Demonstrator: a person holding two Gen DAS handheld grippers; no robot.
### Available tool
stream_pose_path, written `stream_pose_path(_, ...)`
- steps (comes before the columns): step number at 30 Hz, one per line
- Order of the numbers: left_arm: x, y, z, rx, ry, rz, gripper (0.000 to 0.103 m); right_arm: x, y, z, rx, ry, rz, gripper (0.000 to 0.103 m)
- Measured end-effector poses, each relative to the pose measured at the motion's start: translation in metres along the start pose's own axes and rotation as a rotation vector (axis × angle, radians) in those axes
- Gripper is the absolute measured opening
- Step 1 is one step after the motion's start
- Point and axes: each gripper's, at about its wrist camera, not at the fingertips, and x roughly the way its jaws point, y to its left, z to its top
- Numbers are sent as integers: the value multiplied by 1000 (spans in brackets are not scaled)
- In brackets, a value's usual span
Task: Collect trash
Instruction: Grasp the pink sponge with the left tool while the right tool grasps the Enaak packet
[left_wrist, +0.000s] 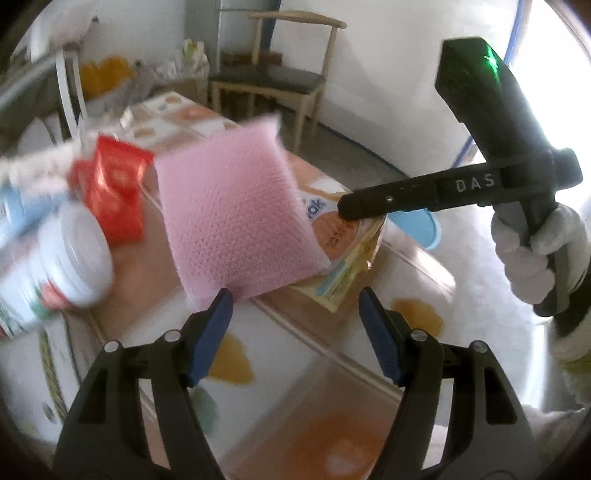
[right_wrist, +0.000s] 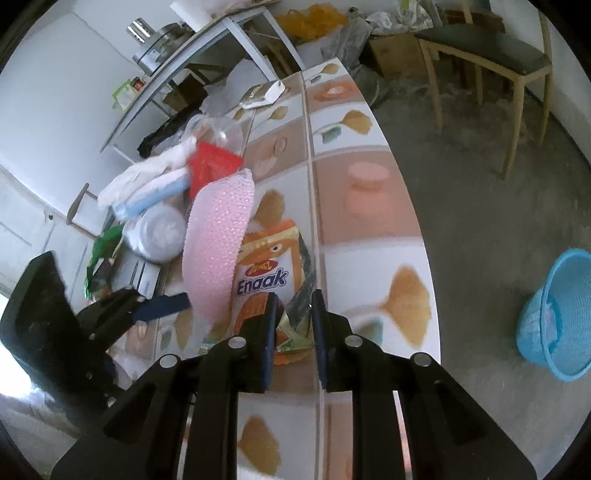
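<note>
Your right gripper (right_wrist: 293, 325) pinches the crinkled Enaak snack packet (right_wrist: 264, 280) on the patterned table (right_wrist: 369, 229).
Your left gripper (left_wrist: 295, 317) gapes, released, below the blurred, knobbly pink sponge (left_wrist: 232, 214); a mesh blue basket (right_wrist: 554, 314) sits at three o'clock, rim cropped.

A wooden chair (left_wrist: 280, 79) with a dark seat stood by the white wall. The table (right_wrist: 369, 206) wore a cloth printed with orange ginkgo leaves. A metal shelf rack (right_wrist: 207, 48) leaned behind, a cardboard box (right_wrist: 397, 55) on the floor.
</note>
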Motion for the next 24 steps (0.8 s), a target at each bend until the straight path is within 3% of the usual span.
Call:
stream_pose_path(5, -25, -7, -10, -23, -23, -26, 67, -17, -2, -27, 49, -10, 1, 18)
stream_pose_path(9, -34, 1, 2, -75, -75, 0, 80, -23, -4, -43, 79, -30, -48, 18)
stream_pose_path(12, -26, 6, 16, -92, -75, 42, 83, -25, -6, -49, 100, -41, -62, 18)
stream_pose_path(18, -1, -6, 23, 21, -32, 85, 85, -33, -8, -52, 113, -66, -81, 18)
stream_pose_path(24, 0, -8, 25, 50, -34, 46, 86, -32, -8, -47, 100, -75, -110, 18)
